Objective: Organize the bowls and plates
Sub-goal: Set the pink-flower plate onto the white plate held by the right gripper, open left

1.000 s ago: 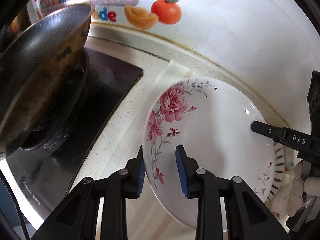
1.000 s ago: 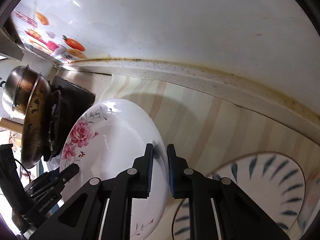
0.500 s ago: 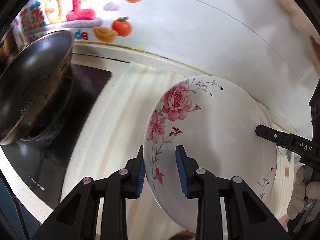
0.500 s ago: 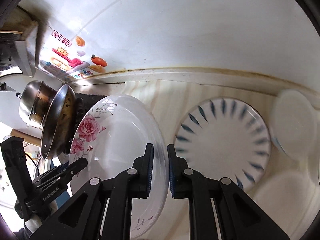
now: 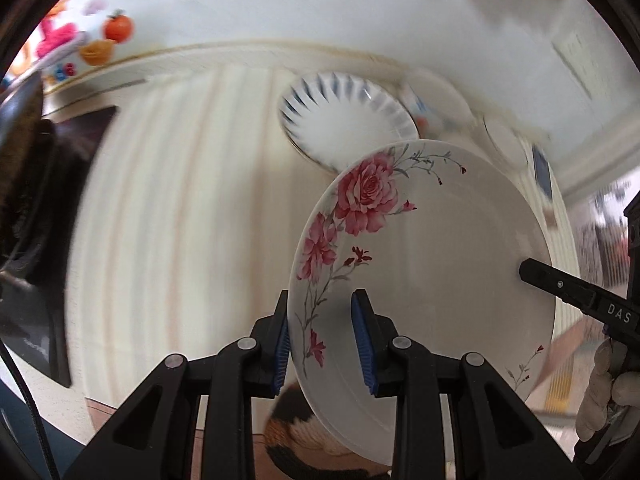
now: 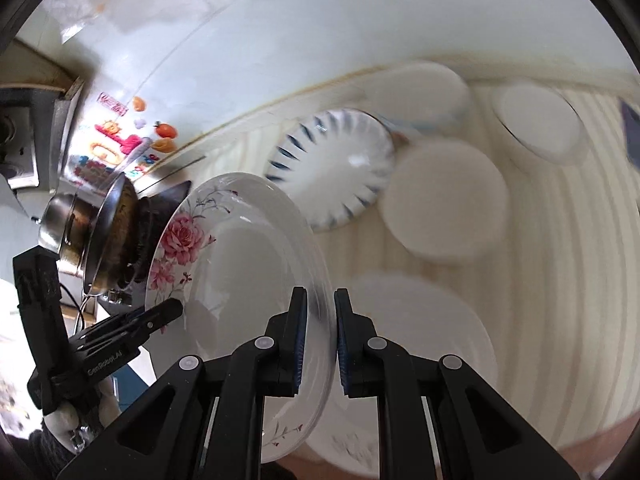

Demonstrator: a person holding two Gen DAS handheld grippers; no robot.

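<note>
Left wrist view: your left gripper (image 5: 323,336) and right gripper (image 6: 320,338) both pinch the rose plate (image 5: 432,264) above the counter (image 5: 180,200).

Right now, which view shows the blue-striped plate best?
The right wrist view: the blue-striped plate shows almost whole on the counter, only its lower left edge behind the rose plate. In the left wrist view it is blurred and partly covered.

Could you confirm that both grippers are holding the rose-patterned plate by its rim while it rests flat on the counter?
Not quite: the rose-patterned plate is lifted clear of the counter, as the right wrist view shows. Both the left gripper and right gripper do hold its rim.
</note>
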